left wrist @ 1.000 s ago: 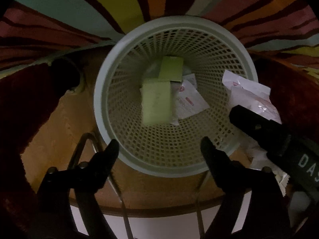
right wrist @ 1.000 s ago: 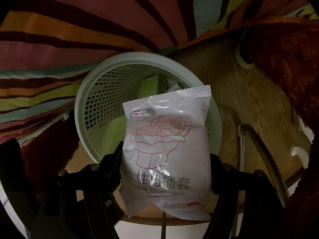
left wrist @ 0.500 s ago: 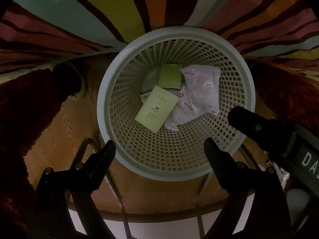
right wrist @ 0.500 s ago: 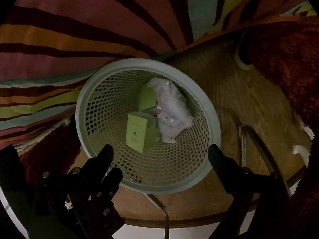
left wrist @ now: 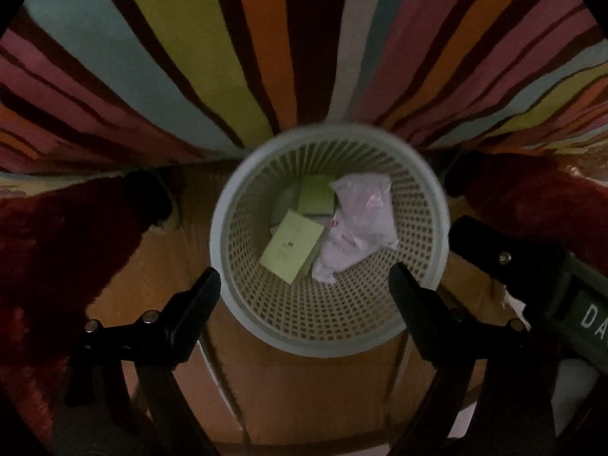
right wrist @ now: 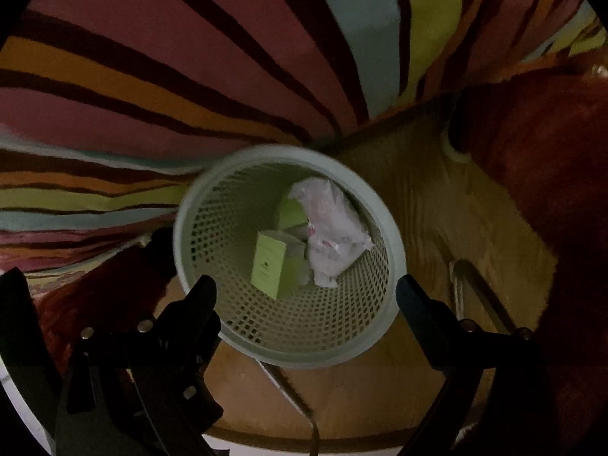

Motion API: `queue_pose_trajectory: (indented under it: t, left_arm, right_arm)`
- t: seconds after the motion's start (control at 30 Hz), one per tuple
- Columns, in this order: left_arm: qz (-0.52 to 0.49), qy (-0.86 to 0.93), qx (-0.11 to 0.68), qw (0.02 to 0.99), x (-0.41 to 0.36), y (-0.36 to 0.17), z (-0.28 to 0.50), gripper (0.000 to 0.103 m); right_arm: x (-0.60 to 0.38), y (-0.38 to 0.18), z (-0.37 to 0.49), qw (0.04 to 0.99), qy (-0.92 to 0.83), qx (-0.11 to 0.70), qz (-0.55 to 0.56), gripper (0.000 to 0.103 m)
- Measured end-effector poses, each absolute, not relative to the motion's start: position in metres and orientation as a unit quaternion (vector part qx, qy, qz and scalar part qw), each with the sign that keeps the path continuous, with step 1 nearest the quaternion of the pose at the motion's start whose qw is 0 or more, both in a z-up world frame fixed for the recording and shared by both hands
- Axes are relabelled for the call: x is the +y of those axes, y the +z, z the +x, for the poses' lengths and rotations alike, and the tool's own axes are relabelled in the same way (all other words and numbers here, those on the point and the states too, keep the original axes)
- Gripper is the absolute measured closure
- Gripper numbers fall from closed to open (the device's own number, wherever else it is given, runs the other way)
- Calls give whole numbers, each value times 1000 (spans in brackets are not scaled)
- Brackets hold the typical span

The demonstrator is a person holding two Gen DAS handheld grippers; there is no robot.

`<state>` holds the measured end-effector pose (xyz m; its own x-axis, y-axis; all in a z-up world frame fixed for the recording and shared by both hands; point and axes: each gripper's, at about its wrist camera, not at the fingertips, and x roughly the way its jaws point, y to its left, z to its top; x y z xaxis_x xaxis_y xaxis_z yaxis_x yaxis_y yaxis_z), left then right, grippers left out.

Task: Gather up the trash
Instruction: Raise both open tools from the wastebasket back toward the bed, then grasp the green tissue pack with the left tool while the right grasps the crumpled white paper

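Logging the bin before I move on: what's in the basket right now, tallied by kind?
Green cartons: 2, one in front, one behind
Clear printed plastic packets: 1
White wrappers, partly buried: at least 1
Total visible in the mesh basket: 4

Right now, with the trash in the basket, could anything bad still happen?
Maybe. The basket stands near the edge of the wooden stool, so a bump could tip it off. The right gripper hangs close to the rim, and the left gripper is open just above it; either could clip the rim when pulling away. The white packet leans on the wall but sits deep, so it should stay.
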<state>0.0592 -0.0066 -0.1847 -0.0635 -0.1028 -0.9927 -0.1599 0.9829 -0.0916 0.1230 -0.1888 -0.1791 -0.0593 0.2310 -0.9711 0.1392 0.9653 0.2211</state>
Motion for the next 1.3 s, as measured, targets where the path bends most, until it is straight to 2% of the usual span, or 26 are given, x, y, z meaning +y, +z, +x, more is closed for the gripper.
queue_pose_trajectory:
  t: [0.27, 0.47, 0.6, 0.9, 1.13, 1.3]
  left_arm:
    - [-73, -6, 656, 751, -4, -114, 52, 16]
    - [-21, 10, 554, 832, -1, -46, 56, 16]
    - [-24, 12, 504, 863, 11, -10, 77, 16]
    - [-55, 23, 465, 883, 47, 18, 149, 16]
    - [-36, 36, 449, 892, 63, 25, 227, 16]
    - [-39, 37, 439, 897, 76, 24, 279, 16]
  right_arm:
    - [-189, -110, 115, 759, 44, 644, 84, 12]
    - [-186, -45, 116, 843, 63, 532, 48, 12]
    - [-179, -9, 124, 887, 74, 456, 23, 12]
    - [-176, 25, 175, 912, 108, 393, 47, 12]
    - [-175, 60, 237, 919, 112, 375, 50, 12]
    - [-166, 63, 285, 922, 116, 368, 31, 12]
